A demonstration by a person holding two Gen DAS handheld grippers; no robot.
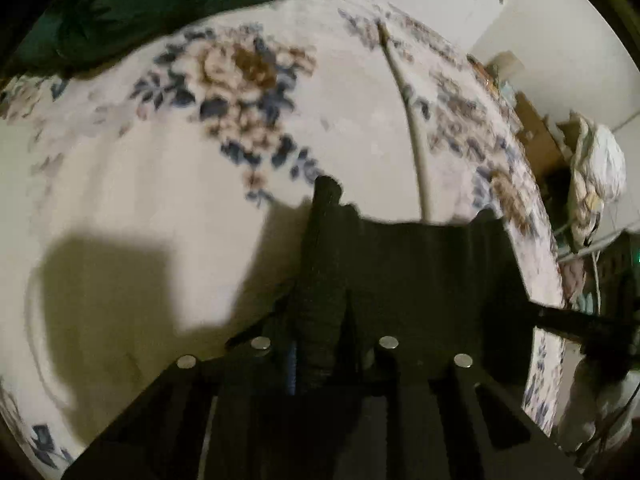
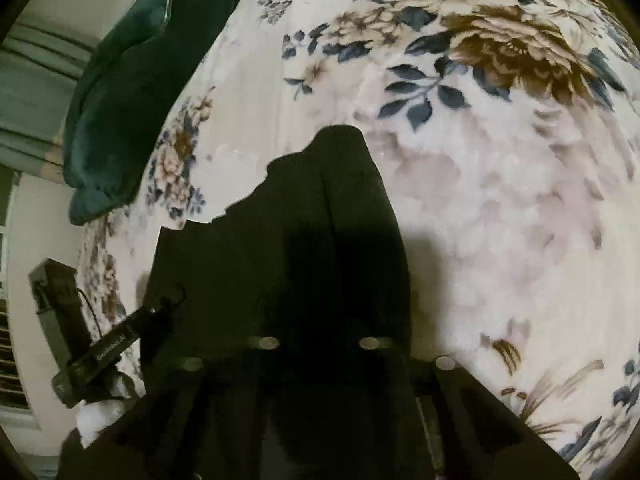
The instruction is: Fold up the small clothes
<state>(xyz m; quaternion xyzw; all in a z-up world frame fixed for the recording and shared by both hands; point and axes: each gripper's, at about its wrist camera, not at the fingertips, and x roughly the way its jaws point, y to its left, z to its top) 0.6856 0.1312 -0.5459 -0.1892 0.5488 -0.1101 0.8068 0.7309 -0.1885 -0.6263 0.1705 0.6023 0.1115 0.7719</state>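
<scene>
Slippage is our main worry: the black garment (image 1: 420, 272) hangs stretched between the two tools above the floral blanket (image 1: 160, 200), and each grip looks to be on an edge or corner only. We read the left gripper (image 1: 320, 264) as closed narrowly on a bunched fold of the dark cloth, which runs up between its fingers. In the right wrist view the right gripper (image 2: 320, 320) is buried under the same garment (image 2: 304, 240); its jaws we judge nearly closed on the fabric, though the cloth hides the pads. If either hand pulls sideways too hard, a corner could slide out and the piece would drop in a heap on the blanket. Uneven lowering could lay it down creased or skewed, spoiling the fold line. The left view is blurred, so edge alignment is hard to judge. A dark green cushion (image 2: 132, 92) lies near the bed's edge, well apart. On writing: the other tool carries a small label in the right view, too blurred to read; no brand is legible anywhere.
</scene>
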